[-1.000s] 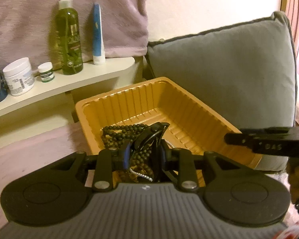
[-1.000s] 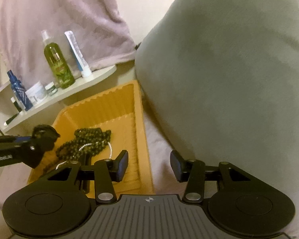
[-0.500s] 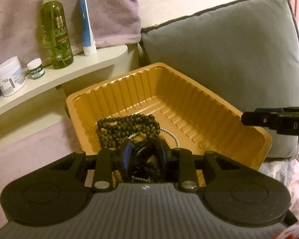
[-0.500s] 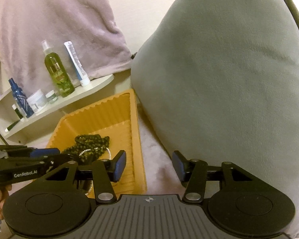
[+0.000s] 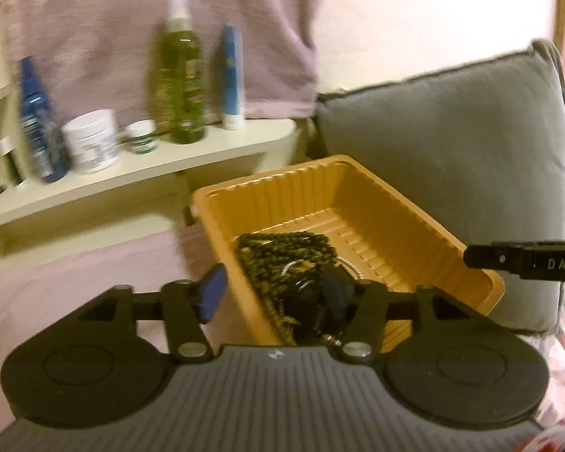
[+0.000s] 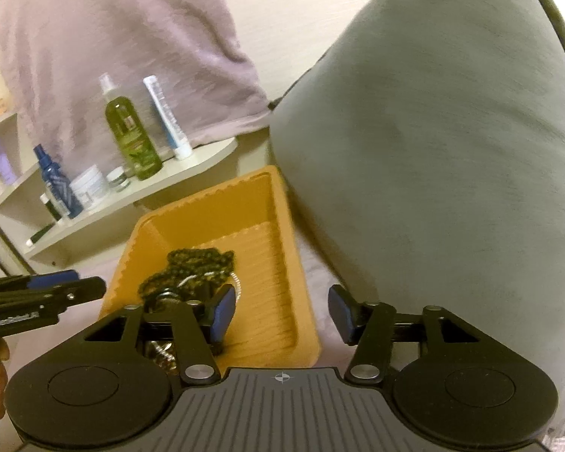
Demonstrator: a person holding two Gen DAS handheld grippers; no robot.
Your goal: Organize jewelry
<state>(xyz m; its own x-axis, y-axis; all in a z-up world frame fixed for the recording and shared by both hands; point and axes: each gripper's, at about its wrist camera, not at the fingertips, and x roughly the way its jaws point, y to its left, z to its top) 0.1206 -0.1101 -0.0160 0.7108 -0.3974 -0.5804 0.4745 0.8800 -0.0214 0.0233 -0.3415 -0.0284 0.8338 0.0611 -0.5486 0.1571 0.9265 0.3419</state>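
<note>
While your left gripper (image 5: 273, 293) opens over the jewelry (image 5: 282, 252), nothing pinched | jewelry lies heaped in the yellow tray (image 5: 414, 203) | your right gripper (image 6: 281, 314) opens, empty | remaining pieces: cannot tell.

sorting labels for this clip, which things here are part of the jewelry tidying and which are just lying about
Part of the job:
- orange tray
- dark bead necklace lying in the tray
- silver chain beside the beads
- left gripper, jaws opening
- right gripper, jaws opening, nothing between them

Just lying about:
- green spray bottle
- blue bottle
- white jar
- blue-and-white tube
- grey cushion
- shelf
</note>
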